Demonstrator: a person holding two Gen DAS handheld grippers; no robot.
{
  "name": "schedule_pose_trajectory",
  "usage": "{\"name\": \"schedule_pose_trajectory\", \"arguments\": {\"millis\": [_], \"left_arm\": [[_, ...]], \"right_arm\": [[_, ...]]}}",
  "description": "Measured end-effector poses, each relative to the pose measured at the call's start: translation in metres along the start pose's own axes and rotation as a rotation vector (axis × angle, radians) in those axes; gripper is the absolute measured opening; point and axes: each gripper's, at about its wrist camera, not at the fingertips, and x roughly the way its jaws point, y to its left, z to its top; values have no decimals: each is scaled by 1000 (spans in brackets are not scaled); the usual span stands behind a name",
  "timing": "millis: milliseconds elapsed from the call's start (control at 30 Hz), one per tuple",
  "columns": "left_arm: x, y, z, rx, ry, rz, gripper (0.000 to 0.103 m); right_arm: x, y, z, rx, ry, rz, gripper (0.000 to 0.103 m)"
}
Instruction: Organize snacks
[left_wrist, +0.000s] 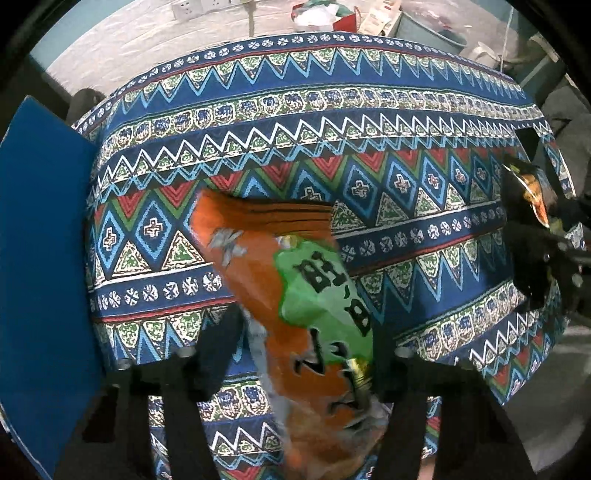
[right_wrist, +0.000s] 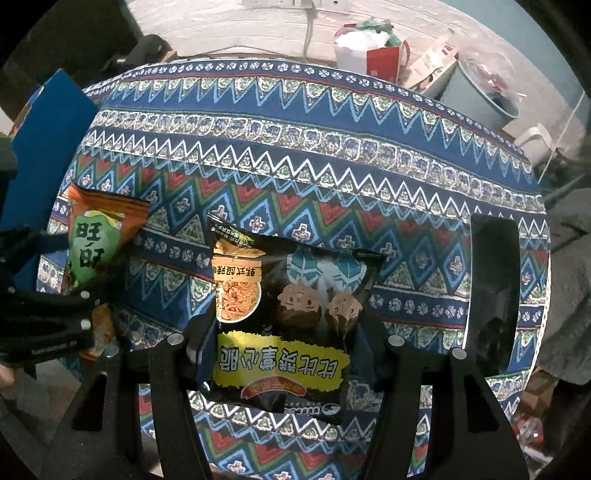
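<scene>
An orange snack bag (left_wrist: 280, 266) with a green label lies tilted on the patterned tablecloth (left_wrist: 332, 110). Its lower half sits between the fingers of my left gripper (left_wrist: 301, 354), which is shut on it and points straight down. The right wrist view shows that same orange bag (right_wrist: 99, 229) at the left edge, in the left gripper (right_wrist: 92, 291). My right gripper (right_wrist: 286, 343) is shut on a black snack bag (right_wrist: 288, 295) with a yellow label, held just over the cloth. From the left wrist, the black bag (left_wrist: 532, 192) and right gripper (left_wrist: 546, 258) appear at the far right.
A blue box (left_wrist: 44, 258) stands at the table's left edge, also visible as the blue box (right_wrist: 55, 122). A black rectangular object (right_wrist: 495, 295) lies on the cloth at the right. Beyond the table are a red and white bag (right_wrist: 369, 48), a grey bin (right_wrist: 480, 85) and a power strip.
</scene>
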Motion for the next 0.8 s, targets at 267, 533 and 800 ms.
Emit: {"name": "schedule_pose_trajectory", "arguments": {"millis": [267,533,800], "left_arm": [[-9,7,-9,58,-45,19,34],[-48,10,-13,83,-144,52,33],[-80,21,-15,96,-226,92,33]], "right_arm": [[0,4,8,3,-23,2,60],[-10,13,17,-5,-70,-1,60],[-37,27,31,-12,-153,19,60]]}}
